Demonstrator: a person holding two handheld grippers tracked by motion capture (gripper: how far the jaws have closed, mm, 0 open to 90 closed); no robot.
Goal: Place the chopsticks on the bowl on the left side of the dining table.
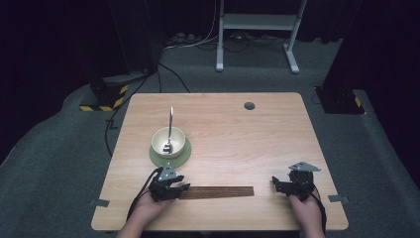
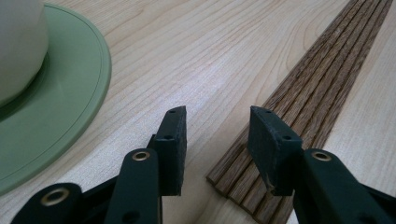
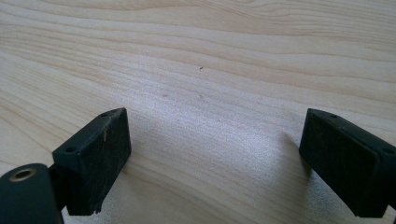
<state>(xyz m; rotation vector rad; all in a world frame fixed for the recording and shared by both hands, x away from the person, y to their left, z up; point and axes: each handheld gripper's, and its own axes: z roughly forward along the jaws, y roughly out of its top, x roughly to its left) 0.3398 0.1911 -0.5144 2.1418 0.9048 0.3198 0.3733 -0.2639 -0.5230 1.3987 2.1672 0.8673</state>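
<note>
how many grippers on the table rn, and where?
2. The left gripper is at the near left, jaws open at the left end of the dark slatted wooden strip. The right gripper is at the near right, jaws open over bare table.

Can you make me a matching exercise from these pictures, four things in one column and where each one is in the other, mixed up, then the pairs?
Things:
1. bowl
2. spoon
3. dark ribbed wooden strip
4. right gripper

Places or states:
A. standing inside the bowl
B. lying flat near the table's front edge, at the left gripper
C. sitting on the green plate
D. open over bare table

Pairs: 1-C, 2-A, 3-B, 4-D
</note>
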